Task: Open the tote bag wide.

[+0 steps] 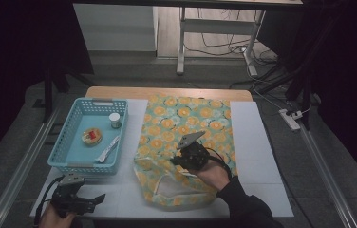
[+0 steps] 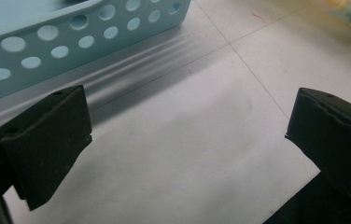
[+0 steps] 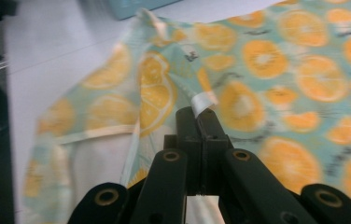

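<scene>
From the high view we see our right gripper [image 1: 179, 160] over the near half of the orange-print bag [image 1: 186, 123], which lies flat on the white mat [image 1: 257, 156] with its mouth toward us; our left gripper [image 1: 98, 198] rests well off to the left of the right gripper, just in front of the blue basket [image 1: 72, 137], which holds a small jar [image 1: 115, 120], a round tin [image 1: 91, 136] and a stick-shaped packet [image 1: 108, 149].

In the left gripper view our jaws stand wide apart over bare mat, nothing between them, with the basket wall just ahead.

In the right gripper view our jaws are clamped together on the bag's rim, a white tape tab [image 3: 203, 101] poking out just above the tips; the hold looks shallow, so we judge a quick lift could pull the thin fabric free; with nothing pinning the far side, the whole bag might drag along rather than open.
</scene>
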Available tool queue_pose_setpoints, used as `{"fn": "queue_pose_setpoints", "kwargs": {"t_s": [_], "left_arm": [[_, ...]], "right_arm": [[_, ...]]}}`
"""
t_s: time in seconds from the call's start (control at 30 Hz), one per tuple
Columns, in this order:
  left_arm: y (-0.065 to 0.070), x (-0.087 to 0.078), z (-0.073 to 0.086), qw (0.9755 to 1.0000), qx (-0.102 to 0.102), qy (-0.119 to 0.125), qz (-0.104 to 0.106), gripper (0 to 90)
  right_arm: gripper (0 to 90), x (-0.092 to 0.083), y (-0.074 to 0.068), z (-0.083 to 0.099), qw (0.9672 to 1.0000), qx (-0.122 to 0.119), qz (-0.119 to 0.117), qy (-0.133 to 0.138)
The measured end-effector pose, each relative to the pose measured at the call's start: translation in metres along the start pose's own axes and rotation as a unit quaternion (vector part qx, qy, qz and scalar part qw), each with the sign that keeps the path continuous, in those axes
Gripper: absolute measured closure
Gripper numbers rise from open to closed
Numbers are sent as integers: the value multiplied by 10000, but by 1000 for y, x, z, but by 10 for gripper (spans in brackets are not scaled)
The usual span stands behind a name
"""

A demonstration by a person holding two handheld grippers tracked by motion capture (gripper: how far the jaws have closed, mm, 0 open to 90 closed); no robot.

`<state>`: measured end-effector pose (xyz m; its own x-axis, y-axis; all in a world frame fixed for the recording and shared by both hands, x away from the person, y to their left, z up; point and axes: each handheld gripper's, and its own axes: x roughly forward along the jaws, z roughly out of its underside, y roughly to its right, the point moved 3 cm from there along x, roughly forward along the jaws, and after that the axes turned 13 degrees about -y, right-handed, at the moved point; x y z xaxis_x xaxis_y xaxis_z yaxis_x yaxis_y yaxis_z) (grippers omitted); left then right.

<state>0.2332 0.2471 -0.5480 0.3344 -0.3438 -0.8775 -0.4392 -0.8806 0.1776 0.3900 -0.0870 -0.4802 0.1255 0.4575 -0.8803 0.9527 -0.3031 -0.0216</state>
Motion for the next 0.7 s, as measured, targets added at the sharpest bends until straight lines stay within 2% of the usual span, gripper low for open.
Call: {"fn": "queue_pose_setpoints", "kwargs": {"t_s": [0.2,0.23,0.27,0.43,0.57,0.7], "left_arm": [[0,0,0,10000,-3,0,3,0],[0,0,0,10000,-3,0,6,0],[0,0,0,10000,-2,-1,6,0],[0,0,0,10000,-5,-3,8,0],[0,0,0,10000,-3,-3,11,1],[0,0,0,10000,1,-5,10,1]], "right_arm": [[894,3,35,-1,9995,244,211,-62],[894,7,46,-2,9992,311,222,-72],[894,7,46,-2,9992,311,222,-72],[893,20,70,-3,9988,385,287,-78],[892,38,90,-2,9979,472,424,-152],[890,52,98,4,9971,623,356,-235]]}}
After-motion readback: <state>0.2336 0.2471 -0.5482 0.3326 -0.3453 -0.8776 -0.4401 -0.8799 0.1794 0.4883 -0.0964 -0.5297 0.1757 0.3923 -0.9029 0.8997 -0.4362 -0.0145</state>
